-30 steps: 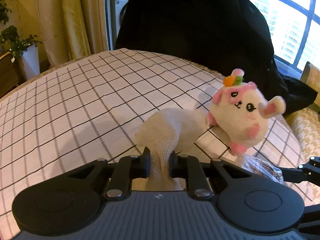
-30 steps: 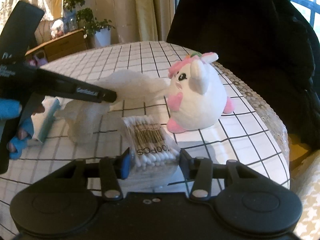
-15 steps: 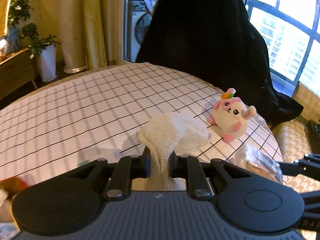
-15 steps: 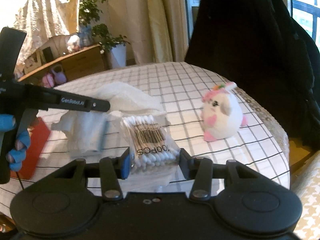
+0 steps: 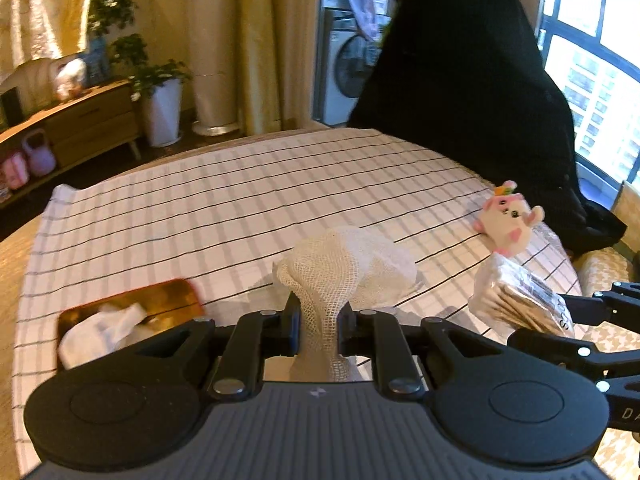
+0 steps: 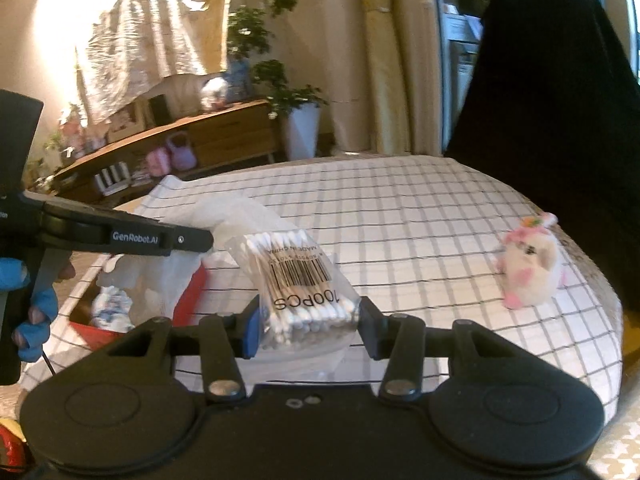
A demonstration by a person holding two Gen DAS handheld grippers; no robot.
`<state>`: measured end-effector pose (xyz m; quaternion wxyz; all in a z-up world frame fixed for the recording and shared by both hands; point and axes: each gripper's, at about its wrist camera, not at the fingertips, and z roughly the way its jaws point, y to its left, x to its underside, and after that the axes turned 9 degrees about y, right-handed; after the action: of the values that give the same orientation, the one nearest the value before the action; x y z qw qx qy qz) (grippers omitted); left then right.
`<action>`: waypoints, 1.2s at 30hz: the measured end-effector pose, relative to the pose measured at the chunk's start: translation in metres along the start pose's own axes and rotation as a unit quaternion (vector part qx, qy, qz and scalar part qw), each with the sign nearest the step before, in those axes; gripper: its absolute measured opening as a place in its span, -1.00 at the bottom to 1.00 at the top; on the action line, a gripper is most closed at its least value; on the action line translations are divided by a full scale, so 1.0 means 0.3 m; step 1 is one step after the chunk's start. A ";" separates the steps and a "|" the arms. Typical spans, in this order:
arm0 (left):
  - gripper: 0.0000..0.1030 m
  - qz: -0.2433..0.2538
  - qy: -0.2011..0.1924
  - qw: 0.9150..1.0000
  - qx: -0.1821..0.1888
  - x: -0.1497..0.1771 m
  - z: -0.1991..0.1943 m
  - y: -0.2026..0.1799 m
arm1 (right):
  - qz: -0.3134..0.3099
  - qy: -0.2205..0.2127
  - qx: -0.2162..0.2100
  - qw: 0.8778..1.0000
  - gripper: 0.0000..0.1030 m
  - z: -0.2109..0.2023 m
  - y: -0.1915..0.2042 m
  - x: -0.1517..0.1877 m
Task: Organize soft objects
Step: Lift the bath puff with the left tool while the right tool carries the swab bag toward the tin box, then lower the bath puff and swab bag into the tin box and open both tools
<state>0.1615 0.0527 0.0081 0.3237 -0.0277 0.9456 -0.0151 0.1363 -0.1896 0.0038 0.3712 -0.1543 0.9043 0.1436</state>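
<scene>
My left gripper (image 5: 318, 330) pinches a bunched gauze cloth (image 5: 344, 268) and my right gripper (image 6: 306, 330) clamps a bag of cotton swabs (image 6: 300, 280), both lifted above the checked tablecloth (image 5: 240, 200). I judge the job midway: the red tray (image 6: 192, 292) near the table's left edge already holds white items, while the plush toy (image 6: 530, 270) sits by the right edge. The bag reads "100PCS" and "MADE IN CHINA"; the other gripper's finger reads "GenRobot.AI".

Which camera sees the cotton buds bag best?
The right wrist view: the cotton swab bag sits front and centre in the right gripper, barcode and "100PCS" readable. The left wrist view shows it only side-on near the right edge.
</scene>
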 end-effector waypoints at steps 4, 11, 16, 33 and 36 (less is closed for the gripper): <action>-0.69 -0.013 -0.001 1.000 -0.013 0.038 -0.052 0.072 | -0.008 0.003 -0.020 1.000 -0.10 0.008 0.080 -0.014; -0.69 -0.035 -0.013 0.999 -0.038 0.093 -0.138 0.215 | -0.037 0.010 -0.047 0.998 -0.10 0.045 0.223 -0.067; -0.69 -0.055 -0.012 0.996 -0.068 0.118 -0.161 0.332 | -0.054 0.023 -0.063 0.996 -0.10 0.092 0.316 -0.113; -0.69 -0.084 0.042 0.989 -0.117 0.182 -0.027 0.551 | -0.073 0.080 -0.049 0.993 -0.10 0.396 0.521 -0.189; -0.69 -0.094 0.047 0.989 -0.109 0.175 0.019 0.570 | -0.078 0.091 -0.041 0.992 -0.10 0.454 0.548 -0.183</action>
<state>0.1164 0.2201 -0.0365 0.2710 -0.1505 0.9491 0.0561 0.1955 0.0208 -0.0261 0.2904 -0.2518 0.9130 0.1367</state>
